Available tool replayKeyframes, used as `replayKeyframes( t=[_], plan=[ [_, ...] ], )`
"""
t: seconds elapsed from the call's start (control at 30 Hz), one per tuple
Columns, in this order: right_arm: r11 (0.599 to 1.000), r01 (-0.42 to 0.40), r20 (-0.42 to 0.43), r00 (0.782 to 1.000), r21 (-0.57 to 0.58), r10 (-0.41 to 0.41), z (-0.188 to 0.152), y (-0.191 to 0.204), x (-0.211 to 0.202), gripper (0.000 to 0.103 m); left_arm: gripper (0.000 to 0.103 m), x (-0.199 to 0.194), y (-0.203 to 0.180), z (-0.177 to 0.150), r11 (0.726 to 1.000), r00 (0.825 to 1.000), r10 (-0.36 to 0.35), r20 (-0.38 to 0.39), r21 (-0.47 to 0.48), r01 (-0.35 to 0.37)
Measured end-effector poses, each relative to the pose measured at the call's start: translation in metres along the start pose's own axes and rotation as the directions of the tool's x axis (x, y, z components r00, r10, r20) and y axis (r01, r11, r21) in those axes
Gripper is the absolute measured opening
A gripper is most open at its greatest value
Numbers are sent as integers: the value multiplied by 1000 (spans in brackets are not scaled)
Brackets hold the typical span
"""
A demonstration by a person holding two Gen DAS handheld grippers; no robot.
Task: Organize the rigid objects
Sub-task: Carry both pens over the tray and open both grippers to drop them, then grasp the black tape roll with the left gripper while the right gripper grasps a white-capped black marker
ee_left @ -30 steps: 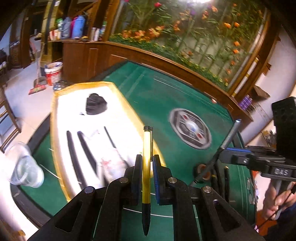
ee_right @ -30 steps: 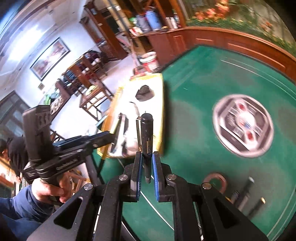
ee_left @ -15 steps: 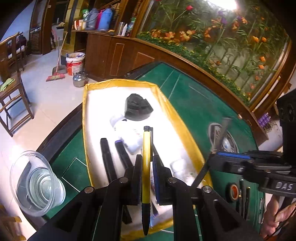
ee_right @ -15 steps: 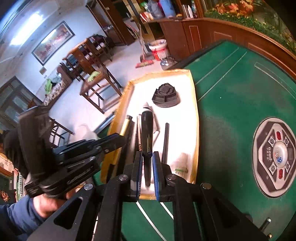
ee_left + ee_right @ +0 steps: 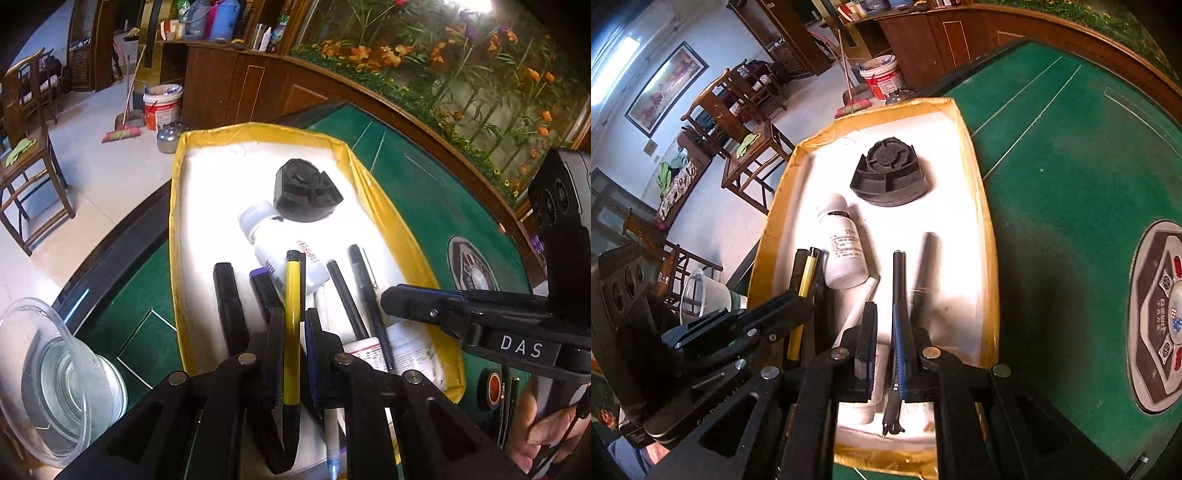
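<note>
The green table [image 5: 1071,206] carries a yellow-rimmed tray [image 5: 975,158] at its left edge. Inside lie a black holder [image 5: 890,181] toward the far end, a white bottle [image 5: 842,251] mid-tray and several pens along the near half, so most sorting looks done. A few pens [image 5: 504,391] remain on the felt by the tray's near right corner. The left gripper [image 5: 293,325] pinches a yellow pen [image 5: 291,317] and the right gripper [image 5: 884,325] a black pen [image 5: 898,291], both over the tray's near end, not yet released.
</note>
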State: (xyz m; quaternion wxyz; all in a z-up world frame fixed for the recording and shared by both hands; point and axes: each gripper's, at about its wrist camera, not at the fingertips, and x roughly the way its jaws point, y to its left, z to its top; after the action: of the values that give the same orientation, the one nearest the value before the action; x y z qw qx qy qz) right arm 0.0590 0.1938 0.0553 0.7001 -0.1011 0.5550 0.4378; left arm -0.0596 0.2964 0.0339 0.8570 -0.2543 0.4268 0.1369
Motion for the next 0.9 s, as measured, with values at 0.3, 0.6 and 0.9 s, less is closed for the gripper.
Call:
replayKeyframes(
  t=[0.3,0.6,0.9],
  plan=[
    [996,-70,44,997,53,68,-9,-15,-25,9,39,-1,-4,-4,1000,1000,4,-26,-6,-5],
    [983,-112,126,988,148,93,-56,-51,-85,11,52,-27,-35,-5,1000,1000,-12,29,21,11],
    [950,-42,200,980,308,-22,-140,-122,-143,18,59,-38,-123,-18,976,994,-113,3,189,110]
  ],
)
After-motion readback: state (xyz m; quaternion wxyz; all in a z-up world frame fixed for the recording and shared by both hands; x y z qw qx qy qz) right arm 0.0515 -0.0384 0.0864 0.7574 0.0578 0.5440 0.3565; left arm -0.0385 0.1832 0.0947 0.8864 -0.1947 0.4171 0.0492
